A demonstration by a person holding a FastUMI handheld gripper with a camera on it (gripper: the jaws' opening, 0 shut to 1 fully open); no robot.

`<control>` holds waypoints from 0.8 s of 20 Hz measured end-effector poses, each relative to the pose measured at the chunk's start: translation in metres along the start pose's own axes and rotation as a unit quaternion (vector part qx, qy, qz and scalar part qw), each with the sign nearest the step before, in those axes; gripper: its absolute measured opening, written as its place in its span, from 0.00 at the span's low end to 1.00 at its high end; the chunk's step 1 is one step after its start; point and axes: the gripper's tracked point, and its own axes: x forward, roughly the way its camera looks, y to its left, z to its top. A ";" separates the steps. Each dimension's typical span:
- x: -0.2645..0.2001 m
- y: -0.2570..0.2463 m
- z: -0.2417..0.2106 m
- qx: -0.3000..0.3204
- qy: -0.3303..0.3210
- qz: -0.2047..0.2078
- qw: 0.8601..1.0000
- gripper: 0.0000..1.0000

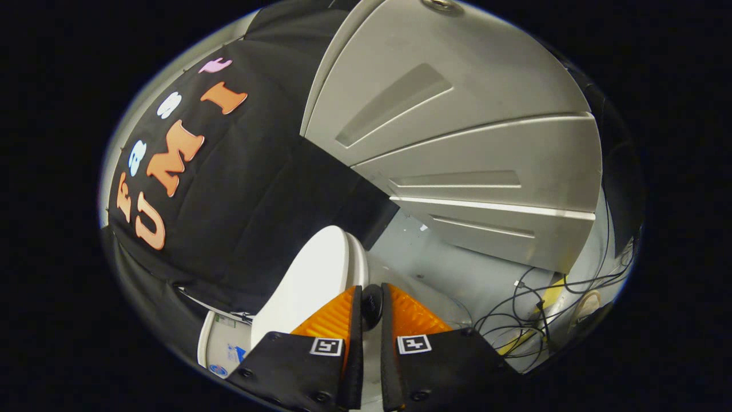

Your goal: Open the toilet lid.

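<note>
Gripping: the gripper [370, 306] has its fingers drawn close, with a small dark knob [372, 304] in the narrow gap between them; both fingers look to press on it, though the contact itself is hard to make out.
Lid: the white lid [311, 280] is raised, standing near upright and tilted, just ahead of the left finger and touching the gripper's tips at its edge.
Knob: it sits at the lid's rim, right between the fingertips.
Tank: a white part with a sticker [220, 343] shows below and left of the lid, beside the left finger.
Wall: black cloth [246, 189] hangs behind the lid.
Panels: grey panels [457, 143] with raised ribs stand beyond the fingers, to the right of the cloth.
Floor: pale floor [452, 269] lies beyond the right finger.
Cables: dark cables [532, 320] are tangled on the floor, right of the right finger, near a yellow piece [552, 292].
</note>
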 end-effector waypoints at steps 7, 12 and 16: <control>-0.006 0.012 0.005 -0.019 -0.010 0.000 1.000 0.08; -0.019 0.044 0.023 -0.031 -0.039 0.024 0.998 0.08; -0.031 0.078 0.038 -0.065 -0.061 0.045 0.995 0.08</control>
